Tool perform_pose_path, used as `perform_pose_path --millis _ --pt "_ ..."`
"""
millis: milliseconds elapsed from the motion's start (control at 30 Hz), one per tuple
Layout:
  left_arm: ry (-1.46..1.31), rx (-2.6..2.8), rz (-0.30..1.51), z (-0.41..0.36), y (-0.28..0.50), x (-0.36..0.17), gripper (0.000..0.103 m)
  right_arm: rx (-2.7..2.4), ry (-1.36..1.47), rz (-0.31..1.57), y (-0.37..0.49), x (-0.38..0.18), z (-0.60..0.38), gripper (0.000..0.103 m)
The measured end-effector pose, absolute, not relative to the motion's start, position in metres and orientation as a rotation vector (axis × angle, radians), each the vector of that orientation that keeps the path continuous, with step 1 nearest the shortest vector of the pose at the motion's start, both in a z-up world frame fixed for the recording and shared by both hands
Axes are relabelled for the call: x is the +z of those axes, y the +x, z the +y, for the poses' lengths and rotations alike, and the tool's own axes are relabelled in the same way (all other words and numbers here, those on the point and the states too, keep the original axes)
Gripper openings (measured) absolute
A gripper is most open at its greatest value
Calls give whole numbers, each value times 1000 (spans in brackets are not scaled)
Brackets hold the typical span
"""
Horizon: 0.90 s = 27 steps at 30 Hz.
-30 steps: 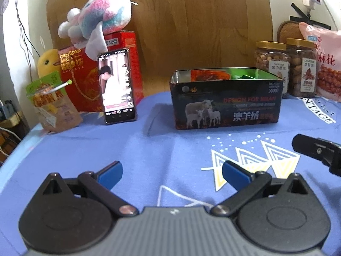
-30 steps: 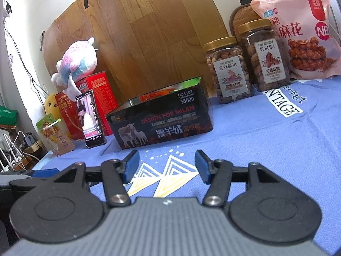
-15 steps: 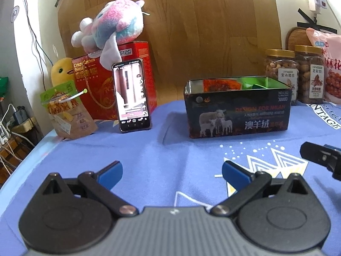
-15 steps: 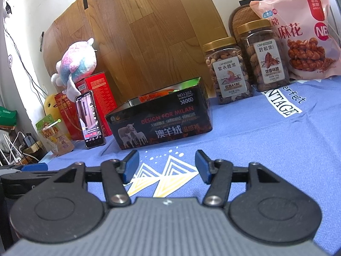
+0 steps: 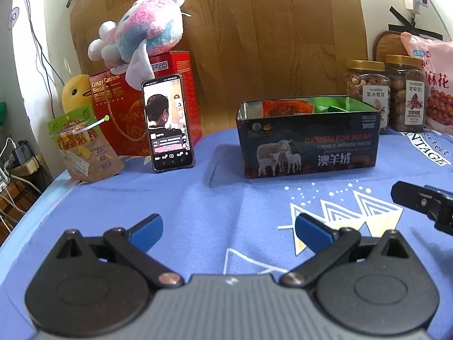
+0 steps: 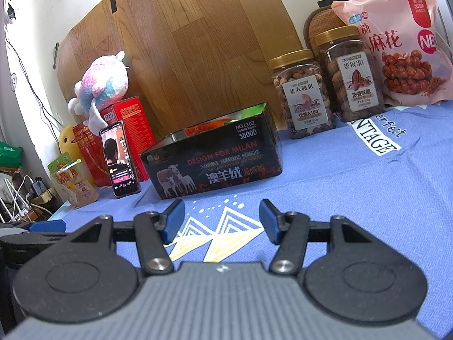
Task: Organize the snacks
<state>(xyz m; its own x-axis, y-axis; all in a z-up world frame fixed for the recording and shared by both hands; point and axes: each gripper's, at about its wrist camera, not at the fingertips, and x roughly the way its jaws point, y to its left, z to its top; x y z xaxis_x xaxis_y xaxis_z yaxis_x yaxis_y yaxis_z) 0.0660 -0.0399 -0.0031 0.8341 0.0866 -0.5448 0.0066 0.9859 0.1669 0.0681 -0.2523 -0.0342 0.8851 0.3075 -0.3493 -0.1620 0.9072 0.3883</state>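
Both tongs, left tongs point(image 5: 228, 228) and right tongs point(image 6: 220, 221), stood open and empty over the blue surface point(image 5: 198, 198). The tin box point(image 5: 308, 138) already held packets; the nut jars point(image 6: 303, 96) stood behind it. A jar probably needs a wide, level grip.

Left gripper point(image 5: 228, 231): jaws spread wide, nothing between them; both blue fingertips point(image 5: 145, 230) angle inward from black linkage arms, hovering just above the surface and pointing forward and slightly down.
Right gripper point(image 6: 222, 221): jaws apart at a moderate gap, narrower than the left's, nothing between the blue pads point(image 6: 175, 219); aimed forward at a shallow downward tilt.
Relative pose: the two grippers sit side by side; each one's black linkage shows at the edge of the other's wrist view, apart, not touching.
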Motion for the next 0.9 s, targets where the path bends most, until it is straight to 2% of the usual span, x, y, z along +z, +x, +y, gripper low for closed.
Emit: perform_pose_path --millis 733,900 --pt "170 31 580 -36 54 11 103 222 370 455 46 -18 -253 61" --pt "154 -6 555 -37 44 22 103 228 366 402 30 2 -254 67"
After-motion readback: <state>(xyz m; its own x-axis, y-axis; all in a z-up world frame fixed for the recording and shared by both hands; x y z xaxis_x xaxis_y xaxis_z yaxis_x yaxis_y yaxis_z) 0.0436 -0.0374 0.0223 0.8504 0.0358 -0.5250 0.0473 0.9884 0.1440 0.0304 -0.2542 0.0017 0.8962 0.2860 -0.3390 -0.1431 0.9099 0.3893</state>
